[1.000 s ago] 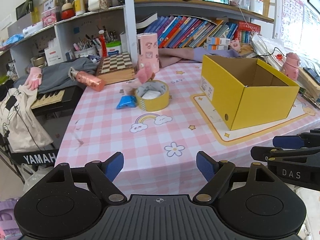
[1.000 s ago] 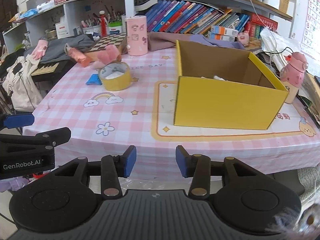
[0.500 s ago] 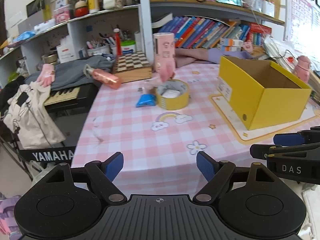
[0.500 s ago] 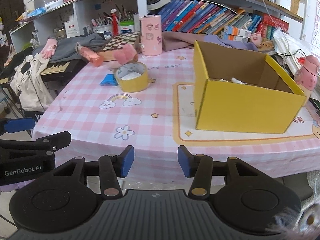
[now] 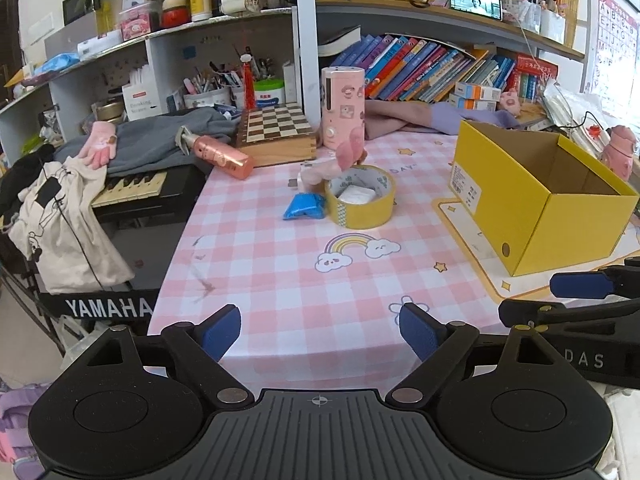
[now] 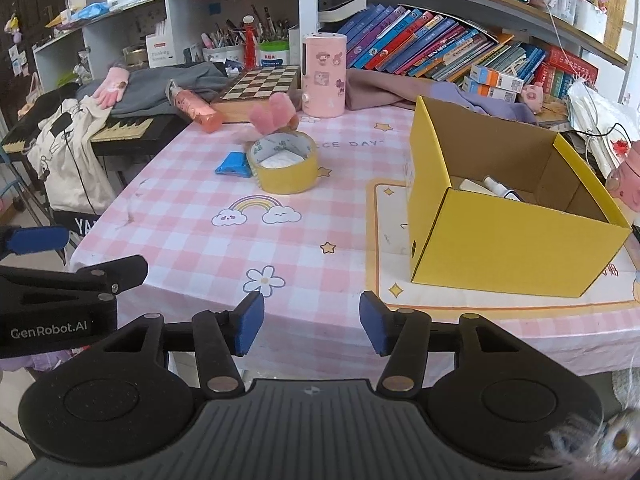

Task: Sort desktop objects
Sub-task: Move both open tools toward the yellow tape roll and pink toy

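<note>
Bottle (image 6: 498, 189) inside yellow box (image 6: 516, 248)

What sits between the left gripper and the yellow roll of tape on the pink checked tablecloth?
Nothing visible. Bare pink checked tablecloth lies between the left gripper, whose jaws are opening with nothing between them, and the yellow roll of tape. A small blue packet lies at the roll's left side, and a pink fuzzy object right behind it.

The yellow box (image 6: 516, 236) walls hide most of its contents; pink item behind tape roll (image 5: 360, 200) unclear.
</note>
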`<act>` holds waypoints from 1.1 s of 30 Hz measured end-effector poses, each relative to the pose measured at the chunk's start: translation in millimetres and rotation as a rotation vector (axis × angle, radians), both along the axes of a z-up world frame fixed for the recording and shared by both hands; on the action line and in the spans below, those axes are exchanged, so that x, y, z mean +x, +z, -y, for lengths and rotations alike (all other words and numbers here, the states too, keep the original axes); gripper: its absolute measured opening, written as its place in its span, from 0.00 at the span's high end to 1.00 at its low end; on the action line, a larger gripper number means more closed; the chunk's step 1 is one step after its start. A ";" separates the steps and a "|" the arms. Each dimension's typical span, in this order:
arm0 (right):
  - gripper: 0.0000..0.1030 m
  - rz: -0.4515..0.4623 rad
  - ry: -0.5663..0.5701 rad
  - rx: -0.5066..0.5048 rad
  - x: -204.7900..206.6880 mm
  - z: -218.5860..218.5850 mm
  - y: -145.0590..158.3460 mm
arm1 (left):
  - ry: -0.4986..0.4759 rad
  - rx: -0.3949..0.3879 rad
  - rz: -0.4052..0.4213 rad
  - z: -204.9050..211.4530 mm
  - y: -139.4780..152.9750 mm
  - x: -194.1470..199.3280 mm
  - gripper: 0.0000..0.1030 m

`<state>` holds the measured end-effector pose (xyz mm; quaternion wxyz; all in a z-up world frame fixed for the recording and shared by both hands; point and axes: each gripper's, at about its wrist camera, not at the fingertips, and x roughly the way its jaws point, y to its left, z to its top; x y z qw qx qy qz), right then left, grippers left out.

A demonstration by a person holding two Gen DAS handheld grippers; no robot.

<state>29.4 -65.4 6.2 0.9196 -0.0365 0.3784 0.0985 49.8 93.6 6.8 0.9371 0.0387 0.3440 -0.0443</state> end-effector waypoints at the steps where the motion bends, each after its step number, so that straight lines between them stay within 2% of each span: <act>1: 0.51 -0.002 0.005 -0.004 1.6 -0.1 -0.8 | 0.003 0.000 -0.001 0.5 -0.9 1.7 0.14; 11: 0.50 0.022 0.061 -0.023 43.7 3.1 0.5 | 0.050 -0.008 -0.014 7.0 -4.5 39.0 0.14; 21: 0.50 0.061 0.100 0.009 98.7 7.8 5.9 | 0.103 0.032 -0.010 14.0 -4.2 87.4 0.14; 28: 0.50 0.043 0.101 0.045 134.6 9.6 5.1 | 0.100 0.063 -0.018 21.0 -9.3 108.3 0.14; 33: 0.50 0.029 0.099 0.055 157.7 10.6 2.4 | 0.133 0.062 -0.016 20.9 -9.9 118.2 0.14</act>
